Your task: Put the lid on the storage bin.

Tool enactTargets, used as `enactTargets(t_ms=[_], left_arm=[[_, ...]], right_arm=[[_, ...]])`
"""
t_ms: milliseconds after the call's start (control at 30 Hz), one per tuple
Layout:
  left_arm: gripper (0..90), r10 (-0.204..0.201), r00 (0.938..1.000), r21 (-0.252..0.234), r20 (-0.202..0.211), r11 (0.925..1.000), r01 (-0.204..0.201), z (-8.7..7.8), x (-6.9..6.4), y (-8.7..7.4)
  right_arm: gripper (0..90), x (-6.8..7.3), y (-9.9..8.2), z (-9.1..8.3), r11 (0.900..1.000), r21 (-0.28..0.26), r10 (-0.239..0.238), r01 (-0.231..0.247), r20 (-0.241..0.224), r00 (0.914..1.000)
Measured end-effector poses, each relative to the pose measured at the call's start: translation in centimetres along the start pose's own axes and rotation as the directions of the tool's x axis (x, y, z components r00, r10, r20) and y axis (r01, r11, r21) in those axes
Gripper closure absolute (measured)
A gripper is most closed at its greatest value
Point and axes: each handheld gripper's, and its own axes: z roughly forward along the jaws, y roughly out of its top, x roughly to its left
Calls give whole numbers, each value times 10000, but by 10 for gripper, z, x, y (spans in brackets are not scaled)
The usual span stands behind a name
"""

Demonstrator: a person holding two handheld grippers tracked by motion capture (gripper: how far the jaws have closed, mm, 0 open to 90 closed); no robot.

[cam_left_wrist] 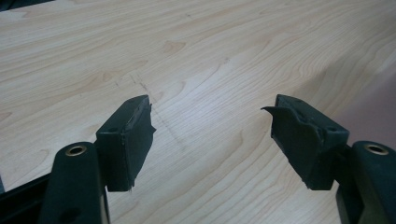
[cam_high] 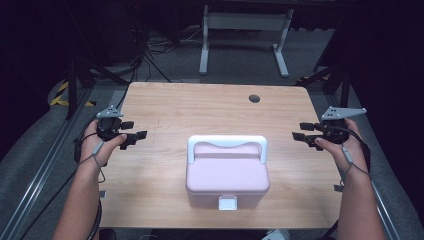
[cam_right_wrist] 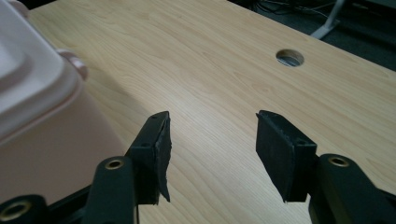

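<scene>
We see a closed pink storage box [cam_high: 227,172] with a white handle [cam_high: 226,144] mid-table [cam_high: 165,107]. The left hand-held gripper [cam_high: 131,134] and right hand-held gripper [cam_high: 303,132] flank it, jaws spread, empty. We judge nothing begun; next likely means reaching its front latch [cam_high: 227,202].

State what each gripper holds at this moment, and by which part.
Nothing is held. The left gripper and right gripper are both open over bare table, either side of the pink box, not touching it.
</scene>
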Motion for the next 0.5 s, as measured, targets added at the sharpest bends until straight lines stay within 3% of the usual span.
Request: enactTargets(t_ms=[200,500], left_arm=[[286,230,9996,264,-157,9994,-225,7,10,-7],[277,248,9997,636,-10,9977,-247,18,22,-19]], right_arm=[[449,-17,-15,7,9990,275,353,-360,252,9991],[439,-33,-31,22,9946,815,603,-637,442,9972]])
